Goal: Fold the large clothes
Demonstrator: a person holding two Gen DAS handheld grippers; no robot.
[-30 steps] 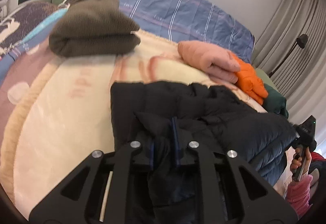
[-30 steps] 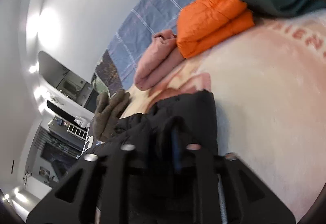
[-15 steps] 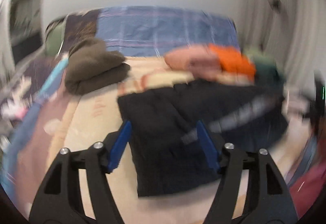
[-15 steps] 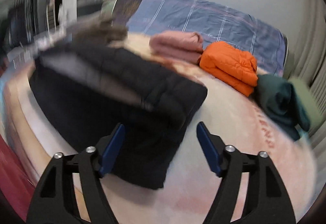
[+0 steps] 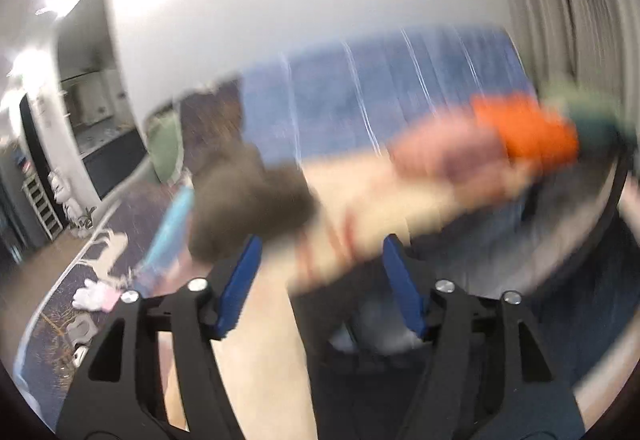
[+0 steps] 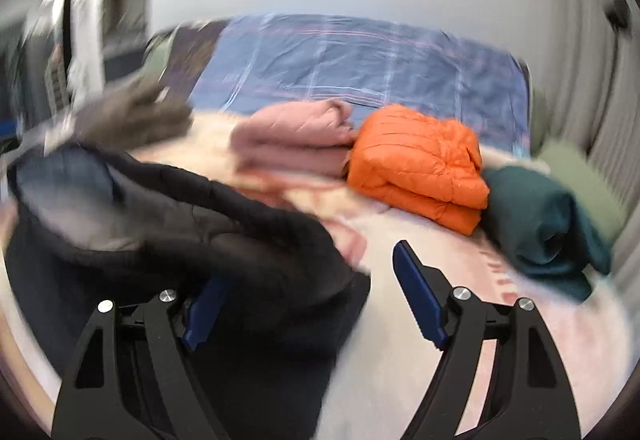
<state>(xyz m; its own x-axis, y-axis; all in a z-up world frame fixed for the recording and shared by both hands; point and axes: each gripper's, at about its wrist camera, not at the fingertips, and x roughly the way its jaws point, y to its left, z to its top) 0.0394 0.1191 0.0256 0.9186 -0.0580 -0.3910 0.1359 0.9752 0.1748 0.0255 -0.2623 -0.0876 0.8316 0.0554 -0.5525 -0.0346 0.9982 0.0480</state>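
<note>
Right wrist view: the right gripper (image 6: 316,292) is spread wide, holding nothing, over the black jacket (image 6: 180,240) lying near-left on the cream blanket (image 6: 400,340) (badly blurred). Left gripper (image 5: 320,280) gapes too, empty. Folded orange jacket (image 6: 420,172) sits far right.

Black puffer jacket (image 6: 192,236), bunched on blanket

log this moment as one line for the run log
left gripper: open | right gripper: open | black jacket: on bed, unheld | orange jacket: folded | left view blurred
</note>
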